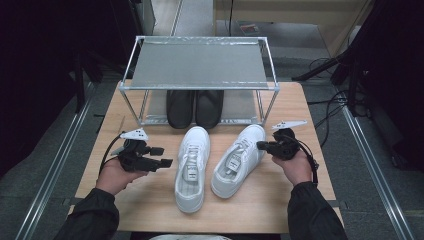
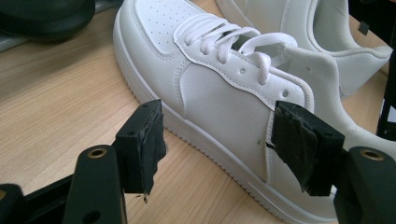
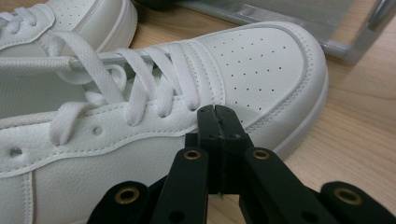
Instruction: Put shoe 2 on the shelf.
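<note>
rack point(image 1: 200, 65) at table's far edge, top shelf bare, black shoes point(image 1: 195, 107) tucked on its lower shelf | white sneakers point(image 1: 220, 160) side by side before it, toes toward rack (likely shelving next) | my left gripper point(image 1: 162, 163) spread beside left sneaker point(image 2: 210, 88) | my right gripper point(image 3: 218, 116) pressed together, empty, at right sneaker's point(image 3: 163, 107) side

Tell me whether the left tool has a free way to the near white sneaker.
Probably yes. The left tool is open, its jaws aimed at the side of the left white sneaker, with bare table between them and nothing in the way.
</note>
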Available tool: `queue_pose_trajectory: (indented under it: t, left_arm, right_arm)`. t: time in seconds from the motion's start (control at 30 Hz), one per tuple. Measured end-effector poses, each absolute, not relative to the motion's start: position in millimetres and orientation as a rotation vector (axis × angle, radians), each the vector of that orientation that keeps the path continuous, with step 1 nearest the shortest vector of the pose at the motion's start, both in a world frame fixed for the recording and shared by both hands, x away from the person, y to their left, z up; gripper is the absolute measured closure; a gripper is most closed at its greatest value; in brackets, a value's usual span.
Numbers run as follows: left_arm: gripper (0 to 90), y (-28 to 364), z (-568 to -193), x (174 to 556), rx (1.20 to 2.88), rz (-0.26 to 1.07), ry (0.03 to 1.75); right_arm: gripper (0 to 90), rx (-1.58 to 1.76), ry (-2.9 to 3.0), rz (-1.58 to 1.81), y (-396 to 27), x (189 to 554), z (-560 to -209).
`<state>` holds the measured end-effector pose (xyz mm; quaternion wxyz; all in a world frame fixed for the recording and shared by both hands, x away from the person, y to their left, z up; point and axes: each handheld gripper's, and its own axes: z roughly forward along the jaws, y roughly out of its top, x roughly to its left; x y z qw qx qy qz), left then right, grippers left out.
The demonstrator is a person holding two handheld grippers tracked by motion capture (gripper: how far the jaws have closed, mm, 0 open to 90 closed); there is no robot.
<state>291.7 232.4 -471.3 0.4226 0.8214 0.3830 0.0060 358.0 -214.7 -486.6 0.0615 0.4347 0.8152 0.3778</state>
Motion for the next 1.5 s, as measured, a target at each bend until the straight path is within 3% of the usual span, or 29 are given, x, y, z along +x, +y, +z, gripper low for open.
queue_pose_trajectory:
  t: [1.17,1.37,1.43,1.5]
  left_arm:
    - [36.3,228,-479,287,2.062,0.027,0.929]
    - [45.3,223,-483,286,2.085,0.036,0.877]
    - [55.7,220,-485,286,2.101,0.015,0.881]
    - [60.8,217,-487,287,2.11,-0.002,0.888]
  right_arm:
    - [90.0,1.155,2.605,1.197,-161,365,-489]
    - [90.0,1.128,2.611,1.187,-160,365,-489]
    - [90.0,1.138,2.611,1.194,-160,366,-489]
    - [90.0,1.143,2.61,1.198,-160,366,-489]
